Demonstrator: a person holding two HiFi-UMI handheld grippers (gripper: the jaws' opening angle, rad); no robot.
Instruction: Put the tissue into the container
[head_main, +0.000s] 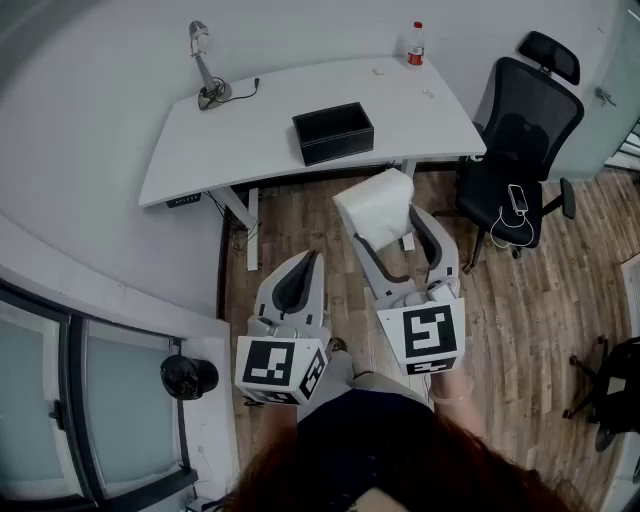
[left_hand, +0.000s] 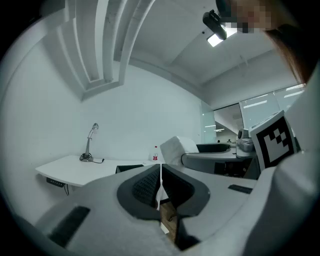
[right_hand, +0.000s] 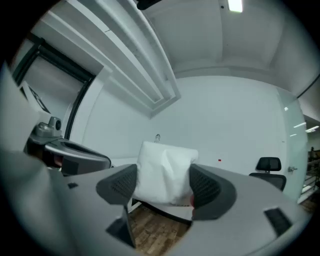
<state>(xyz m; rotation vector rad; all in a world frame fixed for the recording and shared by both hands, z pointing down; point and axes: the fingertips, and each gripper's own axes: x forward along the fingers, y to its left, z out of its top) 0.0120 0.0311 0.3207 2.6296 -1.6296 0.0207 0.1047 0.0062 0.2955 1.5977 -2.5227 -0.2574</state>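
— Between the right gripper (head_main: 388, 224) pads, what's there?
— Tissue (right_hand: 165, 169), a white pack. I have the jaws spread wide and clamped on its sides so it won't slip. The container (head_main: 333, 132) is ahead of that gripper on the desk (head_main: 230, 140), well apart.
— Left gripper (left_hand: 160, 176)?
— Just beside the right one, jaws together, nothing in them. My guess: one grip is enough for this carry.

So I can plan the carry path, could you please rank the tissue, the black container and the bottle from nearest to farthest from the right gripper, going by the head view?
1. tissue: clamped between the jaws of the right gripper.
2. black container: on the desk, ahead and slightly left.
3. bottle: at the desk's far edge, ahead.
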